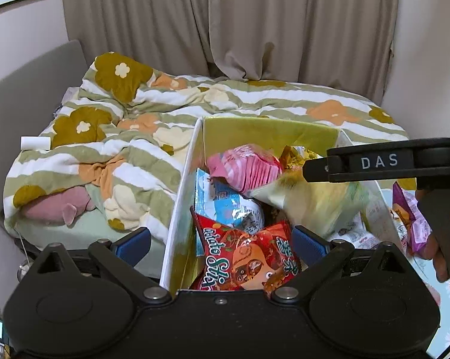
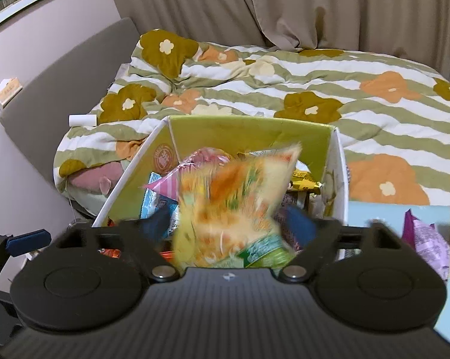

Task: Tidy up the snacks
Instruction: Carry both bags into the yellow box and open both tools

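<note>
A white box with a yellow-green inside (image 1: 266, 130) (image 2: 248, 131) holds several snack bags: a red bag (image 1: 248, 257), a blue-white one (image 1: 225, 203) and a pink one (image 1: 245, 167) (image 2: 177, 179). A yellow-orange snack bag (image 2: 236, 203) (image 1: 311, 200) is blurred, in motion above the box, between my right gripper's (image 2: 229, 227) wide-apart fingers; they do not hold it. My left gripper (image 1: 222, 242) is open and empty over the box's near left corner, its left finger (image 1: 132, 245) outside the wall.
The box sits at the edge of a bed with a flowered striped duvet (image 1: 225, 104). A purple snack bag (image 2: 428, 242) (image 1: 410, 215) lies on a light blue surface (image 2: 374, 212) right of the box. Curtains (image 1: 225, 21) hang behind.
</note>
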The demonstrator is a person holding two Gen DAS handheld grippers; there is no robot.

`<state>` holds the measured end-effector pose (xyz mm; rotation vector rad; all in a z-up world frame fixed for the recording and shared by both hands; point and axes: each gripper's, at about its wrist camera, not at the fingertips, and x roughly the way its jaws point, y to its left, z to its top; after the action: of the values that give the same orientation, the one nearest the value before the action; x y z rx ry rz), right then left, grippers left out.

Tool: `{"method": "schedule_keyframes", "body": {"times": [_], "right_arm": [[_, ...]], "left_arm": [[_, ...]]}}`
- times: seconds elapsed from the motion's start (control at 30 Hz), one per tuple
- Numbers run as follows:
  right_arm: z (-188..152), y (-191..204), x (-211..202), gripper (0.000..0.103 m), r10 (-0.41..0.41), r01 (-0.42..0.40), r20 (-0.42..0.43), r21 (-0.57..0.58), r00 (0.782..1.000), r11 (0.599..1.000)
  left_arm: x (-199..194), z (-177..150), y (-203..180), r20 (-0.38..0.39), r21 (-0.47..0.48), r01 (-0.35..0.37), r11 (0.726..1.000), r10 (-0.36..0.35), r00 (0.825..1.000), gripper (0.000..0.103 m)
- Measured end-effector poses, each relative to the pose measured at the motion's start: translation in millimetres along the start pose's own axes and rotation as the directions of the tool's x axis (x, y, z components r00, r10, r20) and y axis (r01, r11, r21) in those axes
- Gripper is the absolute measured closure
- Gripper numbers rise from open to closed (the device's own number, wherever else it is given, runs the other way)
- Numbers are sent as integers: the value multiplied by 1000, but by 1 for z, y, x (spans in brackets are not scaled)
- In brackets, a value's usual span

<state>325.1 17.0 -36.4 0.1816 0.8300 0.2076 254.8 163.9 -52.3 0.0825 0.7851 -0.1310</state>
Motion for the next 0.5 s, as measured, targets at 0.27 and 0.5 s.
{"method": "schedule_keyframes", "body": {"times": [0.27, 0.5], "right_arm": [[-15, -13, -10, 0, -14, 14, 28, 12, 1000, 1000], [-15, -14, -36, 0, -4, 3, 61, 7, 998, 1000]], "left_arm": [[-4, -4, -5, -1, 2, -3, 1000, 3, 1000, 2], [-24, 1, -10, 50, 8, 1, 1000, -1, 999, 2]]}}
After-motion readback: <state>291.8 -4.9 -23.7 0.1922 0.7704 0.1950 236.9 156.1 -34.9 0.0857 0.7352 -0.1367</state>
